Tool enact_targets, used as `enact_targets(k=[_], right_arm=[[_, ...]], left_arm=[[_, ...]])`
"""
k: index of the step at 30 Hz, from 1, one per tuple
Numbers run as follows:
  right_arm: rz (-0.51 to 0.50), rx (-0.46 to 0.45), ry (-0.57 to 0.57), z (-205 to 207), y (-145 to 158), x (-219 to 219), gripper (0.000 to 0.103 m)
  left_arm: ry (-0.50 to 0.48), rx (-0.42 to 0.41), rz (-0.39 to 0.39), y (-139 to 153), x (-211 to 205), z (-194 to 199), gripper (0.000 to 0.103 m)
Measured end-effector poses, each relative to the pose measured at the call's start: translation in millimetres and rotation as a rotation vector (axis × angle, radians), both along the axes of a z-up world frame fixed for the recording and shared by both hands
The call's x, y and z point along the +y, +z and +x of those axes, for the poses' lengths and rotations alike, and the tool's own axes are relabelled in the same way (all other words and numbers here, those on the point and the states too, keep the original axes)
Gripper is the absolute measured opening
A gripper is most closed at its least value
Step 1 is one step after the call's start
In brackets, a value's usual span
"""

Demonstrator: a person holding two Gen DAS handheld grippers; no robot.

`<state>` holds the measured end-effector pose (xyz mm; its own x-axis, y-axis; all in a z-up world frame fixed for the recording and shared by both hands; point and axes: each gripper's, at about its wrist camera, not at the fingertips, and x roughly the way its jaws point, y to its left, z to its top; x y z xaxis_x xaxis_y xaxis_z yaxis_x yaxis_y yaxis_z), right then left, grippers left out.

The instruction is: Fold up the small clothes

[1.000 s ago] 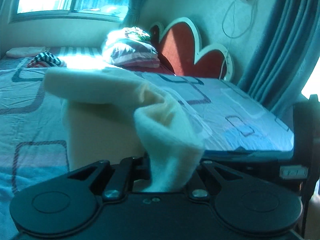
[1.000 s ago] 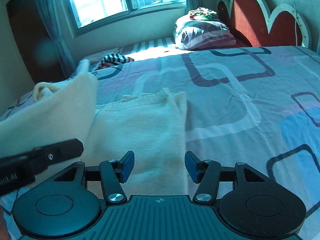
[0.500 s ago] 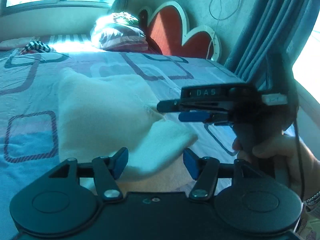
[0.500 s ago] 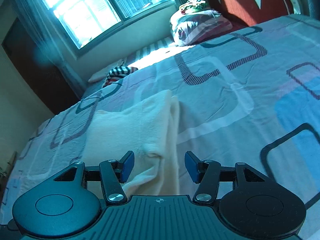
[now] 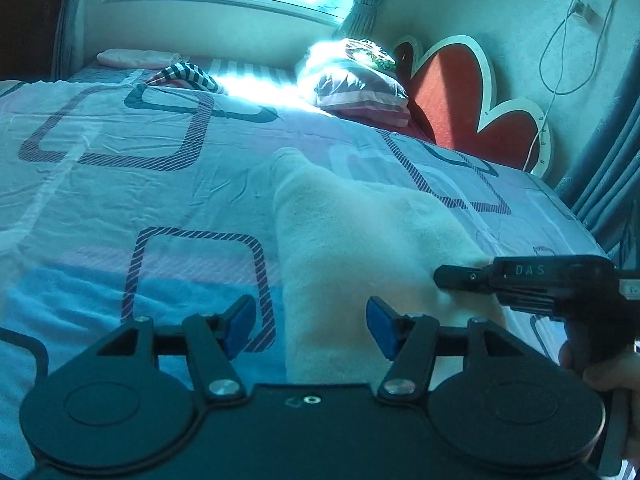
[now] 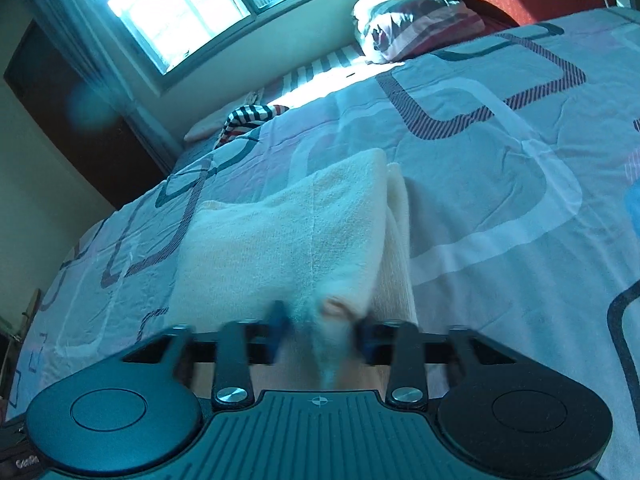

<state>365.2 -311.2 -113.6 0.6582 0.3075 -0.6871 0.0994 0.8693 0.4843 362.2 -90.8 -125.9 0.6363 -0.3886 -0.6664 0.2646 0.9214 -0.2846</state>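
Cream garment [image 5: 360, 232], blue fingers [image 5: 240, 324], red headboard [image 5: 448, 92]

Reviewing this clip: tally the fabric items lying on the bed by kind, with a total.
Cream fleecy garment, folded, near the grippers: 1
Black-and-white striped cloth, crumpled by the window: 1
Pale pink folded cloth at the far edge: 1
Striped purple-and-pink pillows, stacked by the headboard: 2
Total: 5
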Motion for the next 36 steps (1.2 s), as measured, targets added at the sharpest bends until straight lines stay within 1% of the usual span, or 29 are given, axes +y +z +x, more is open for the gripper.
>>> enact_targets(k=[3,5,7,9,10,12,13,14,15,17,19,21,25,26,28,29,31,33,35,36], right_arm=[[-0.079,-0.034,0.033,-3.2,10.1,1.8,0.015],[-0.117,-0.044,0.030,-6.5,13.6,-2.8,0.015],[-0.146,-0.013,0.038,-3.4,5.8,-7.0,0.015],[-0.165,0.004,0.031,-2.8,-3.5,-7.3,0.015],[-0.163,0.004,0.025,-3.2,-5.6,-7.7,0.015],[-0.147,0.001,0.002,-8.1,-2.8,-9.6,0.016],[-0.121,0.002,0.000,-11.0,-0.6,-12.5,0.018],[-0.093,0.007,0.000,-15.9,2.0,-16.3,0.018],[-0.072,0.011,-0.001,-21.9,4.2,-19.4,0.021],[-0.060,0.035,0.013,-37.6,5.8,-21.2,0.024],[-0.070,0.059,0.019,-53.9,4.2,-19.0,0.024],[-0.056,0.082,0.021,-69.5,1.5,-17.9,0.024],[-0.074,0.115,0.025,-93.5,-4.2,-10.7,0.024],[-0.078,0.129,0.020,-98.1,-7.4,-9.6,0.023],[-0.049,0.143,0.008,-105.3,-11.4,-12.5,0.023],[-0.035,0.150,0.000,-107.6,-10.9,-13.8,0.023],[-0.039,0.160,0.014,-108.1,-8.2,-13.5,0.020],[-0.069,0.153,0.049,-104.6,-1.6,-12.2,0.020],[-0.105,0.102,0.042,-99.8,11.0,-13.6,0.021],[-0.107,0.073,0.027,-94.7,17.4,-16.1,0.024]], left_arm=[[0.000,-0.004,-0.025,2.6,-6.8,9.5,0.059],[-0.003,-0.010,-0.036,4.0,-13.5,15.3,0.059],[-0.008,0.003,-0.034,0.9,-20.1,21.6,0.060],[-0.013,0.052,-0.015,-11.0,-28.2,28.8,0.059],[-0.018,0.074,-0.015,-17.3,-30.3,31.2,0.061],[-0.023,0.108,-0.008,-26.9,-31.1,32.5,0.061],[-0.017,0.116,-0.013,-28.4,-29.8,31.2,0.061],[-0.013,0.120,-0.022,-28.1,-27.8,29.5,0.061],[-0.014,0.122,-0.028,-27.2,-25.6,27.4,0.061],[-0.025,0.112,-0.017,-25.9,-21.9,22.7,0.060],[-0.037,0.117,-0.003,-27.4,-18.3,19.9,0.061],[-0.041,0.133,-0.007,-30.2,-14.1,17.1,0.061],[-0.054,0.128,0.010,-31.0,-12.4,9.0,0.060],[-0.055,0.128,0.011,-31.1,-12.1,8.0,0.060],[-0.057,0.134,0.012,-31.2,-11.5,6.3,0.060],[-0.060,0.139,0.014,-30.9,-11.0,5.3,0.060],[-0.062,0.155,0.014,-28.8,-10.0,5.1,0.059],[-0.052,0.169,-0.002,-23.5,-7.6,6.8,0.057],[-0.041,0.150,-0.024,-13.9,-6.0,10.2,0.057],[-0.035,0.136,-0.032,-8.5,-6.0,13.2,0.059]])
